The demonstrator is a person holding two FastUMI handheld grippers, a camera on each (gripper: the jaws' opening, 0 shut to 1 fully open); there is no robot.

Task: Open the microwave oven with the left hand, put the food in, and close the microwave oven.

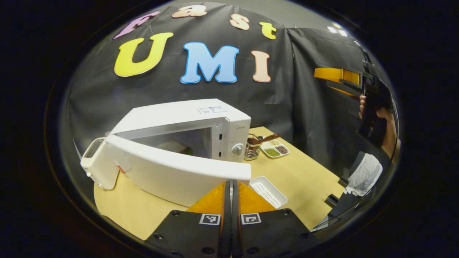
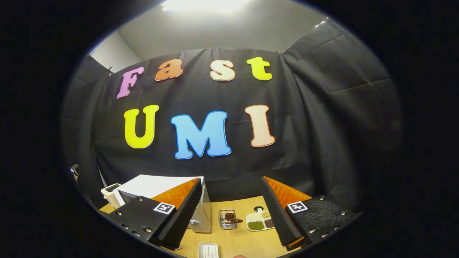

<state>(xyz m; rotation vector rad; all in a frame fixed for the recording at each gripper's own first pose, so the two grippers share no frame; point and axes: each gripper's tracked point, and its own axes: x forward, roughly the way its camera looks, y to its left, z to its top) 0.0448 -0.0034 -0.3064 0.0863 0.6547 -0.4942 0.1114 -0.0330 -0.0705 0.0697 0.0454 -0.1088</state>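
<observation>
Microwave door half open, food inside

Microwave [image 1: 186,122] sits on the table [image 1: 304,175], its door [image 1: 172,168] swung partway out toward the left gripper's camera. Through the gap, a pale block of food [image 1: 174,145] rests on the oven floor. The left gripper [image 1: 231,186] is right at the door's free edge, jaws together with nothing seen between them; whether the tips touch the door cannot be told. Just beside those tips lies a white tray [image 1: 269,191]. Near the microwave's knob side stand a metal holder [image 1: 252,147] with a brown utensil in it and a divided dish [image 1: 275,148] of seeds. A toaster [image 1: 97,165] sits behind the door's hinge end.

In the left gripper view, the right gripper [image 1: 337,77] is held high at the far right by a hand [image 1: 376,114], well apart from the table. In the right gripper view, its jaws stand wide apart and empty, with the holder, dish and tray low between them.
</observation>
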